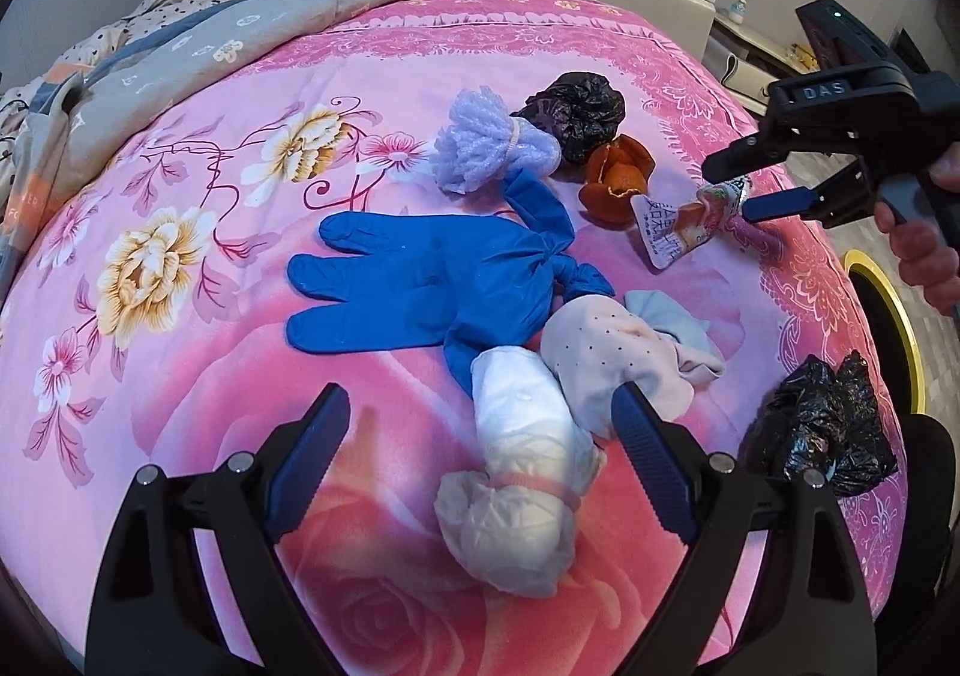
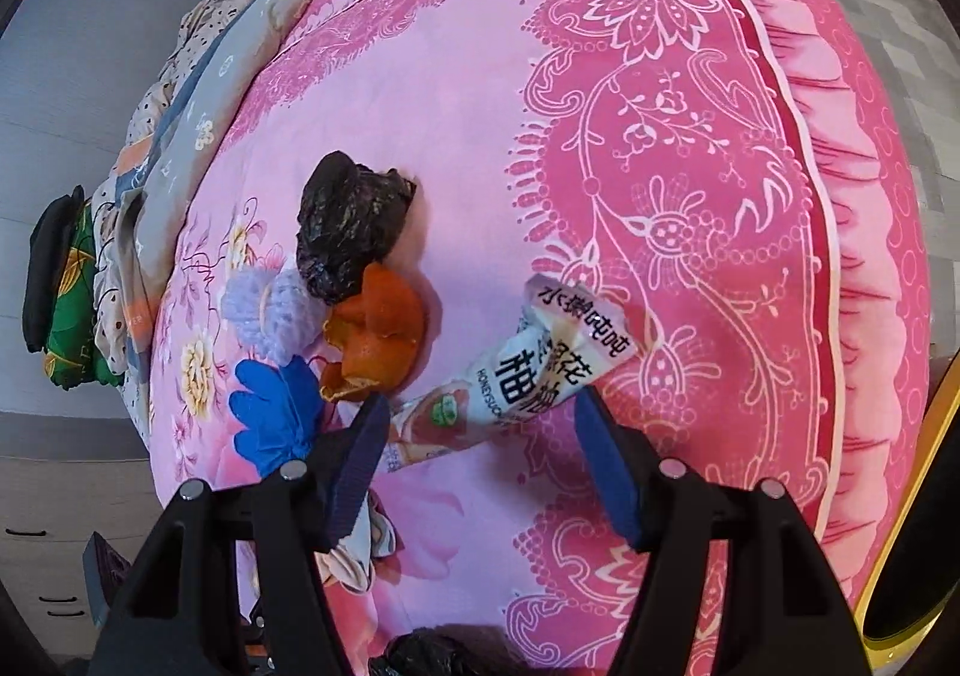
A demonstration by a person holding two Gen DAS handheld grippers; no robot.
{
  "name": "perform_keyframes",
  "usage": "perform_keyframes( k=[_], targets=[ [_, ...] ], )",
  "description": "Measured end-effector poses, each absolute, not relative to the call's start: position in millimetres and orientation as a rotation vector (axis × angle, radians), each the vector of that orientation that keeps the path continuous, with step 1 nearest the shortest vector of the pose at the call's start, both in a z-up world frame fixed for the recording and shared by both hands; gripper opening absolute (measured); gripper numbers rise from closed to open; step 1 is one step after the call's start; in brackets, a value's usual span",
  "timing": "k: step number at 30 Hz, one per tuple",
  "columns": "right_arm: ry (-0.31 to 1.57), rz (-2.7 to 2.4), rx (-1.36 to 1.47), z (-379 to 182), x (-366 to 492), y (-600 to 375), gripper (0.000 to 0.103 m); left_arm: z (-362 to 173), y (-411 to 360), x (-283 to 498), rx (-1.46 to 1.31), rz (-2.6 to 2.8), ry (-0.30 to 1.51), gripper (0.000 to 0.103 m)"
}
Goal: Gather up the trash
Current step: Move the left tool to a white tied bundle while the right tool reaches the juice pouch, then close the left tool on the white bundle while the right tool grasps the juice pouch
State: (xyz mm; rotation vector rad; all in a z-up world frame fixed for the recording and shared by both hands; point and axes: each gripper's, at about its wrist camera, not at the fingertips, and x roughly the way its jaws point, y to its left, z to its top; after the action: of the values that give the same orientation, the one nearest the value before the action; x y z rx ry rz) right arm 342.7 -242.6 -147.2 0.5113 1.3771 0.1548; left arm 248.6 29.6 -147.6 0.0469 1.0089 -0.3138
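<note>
In the left wrist view, the left tool (image 1: 480, 412) hangs wide open and empty above a white plastic bundle tied with a rubber band (image 1: 516, 490) on the pink floral bedspread (image 1: 180, 316), beside a blue rubber glove (image 1: 420, 280). In the right wrist view, the right tool (image 2: 474, 424) stands half open astride a crumpled printed drink pouch (image 2: 522, 376), pads not pressing it, near an orange peel (image 2: 372, 346).

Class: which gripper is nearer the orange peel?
Right. The right gripper straddles the drink pouch beside the orange peel; the left gripper is farther off, over the white bundle.
</note>
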Motion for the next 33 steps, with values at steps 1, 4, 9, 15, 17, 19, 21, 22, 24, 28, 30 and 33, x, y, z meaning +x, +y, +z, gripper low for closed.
perform_keyframes(
  k=[1,4,9,15,17,19,21,22,24,28,30,33],
  targets=[
    [1.38,0.149,0.5,-149,346,-241,0.061,-149,30,250,0.043,-0.319,1.01,0.083],
    [1.385,0.134,0.454,-153,356,-233,0.057,-151,30,252,0.031,-0.348,1.015,0.079],
    [1.395,0.115,0.346,-160,369,-219,0.052,-153,23,252,0.052,-0.387,1.008,0.067],
    [1.384,0.095,0.272,-167,375,-212,0.05,-157,11,252,0.109,-0.427,0.992,0.049],
    [1.379,0.088,0.24,-168,376,-209,0.047,-158,8,252,0.118,-0.44,0.99,0.04],
    [1.372,0.089,0.215,-168,375,-206,0.043,-161,6,252,0.13,-0.442,0.996,0.021],
    [1.361,0.097,0.197,-167,373,-205,0.037,-162,5,250,0.144,-0.437,0.992,0.018],
    [1.357,0.102,0.197,-167,372,-205,0.035,-162,4,249,0.15,-0.434,0.988,0.015],
    [1.35,0.107,0.197,-166,371,-206,0.034,-160,4,248,0.142,-0.433,0.985,0.014],
    [1.325,0.122,0.202,-163,365,-209,0.025,-158,9,245,0.119,-0.433,0.995,0.013],
    [1.317,0.137,0.218,-159,361,-212,0.023,-155,10,241,0.114,-0.43,0.998,0.013],
    [1.308,0.148,0.22,-153,354,-215,0.02,-150,10,236,0.114,-0.429,0.999,0.013]
  ],
)
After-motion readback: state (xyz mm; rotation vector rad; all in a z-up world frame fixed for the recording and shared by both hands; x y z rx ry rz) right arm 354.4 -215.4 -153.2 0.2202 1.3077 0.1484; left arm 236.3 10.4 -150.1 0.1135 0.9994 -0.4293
